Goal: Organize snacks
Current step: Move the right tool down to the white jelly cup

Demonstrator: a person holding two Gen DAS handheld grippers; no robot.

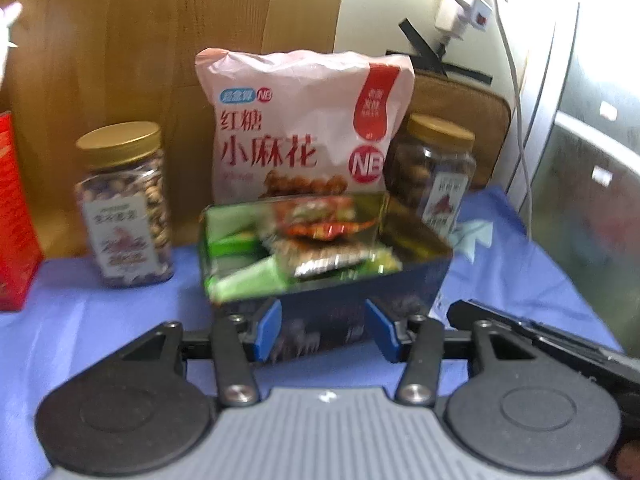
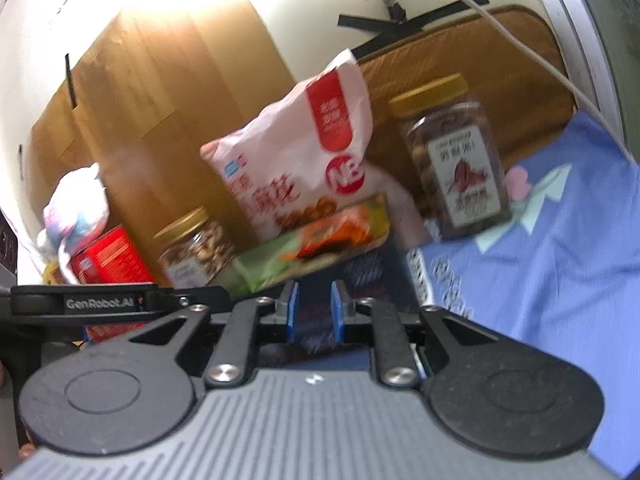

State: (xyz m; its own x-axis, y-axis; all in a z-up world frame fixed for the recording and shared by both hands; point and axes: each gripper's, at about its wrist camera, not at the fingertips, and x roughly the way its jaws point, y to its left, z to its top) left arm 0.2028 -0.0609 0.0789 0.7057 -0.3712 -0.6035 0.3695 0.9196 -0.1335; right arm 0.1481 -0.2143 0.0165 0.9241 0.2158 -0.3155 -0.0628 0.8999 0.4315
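Note:
An open dark blue tin box holding several small snack packets stands on the blue cloth. My left gripper is open just in front of the box's near wall, pads apart and nothing pinched. My right gripper is open by a narrow gap at the box's dark side, pads not pressing on anything. A pink snack bag leans upright behind the box. Gold-lidded nut jars stand on either side of it: one on the left, one on the right.
A red carton stands at the far left. A wooden panel and a brown padded case back the snacks. A white plug and cables hang at the upper right. The right gripper's black body lies close beside the left.

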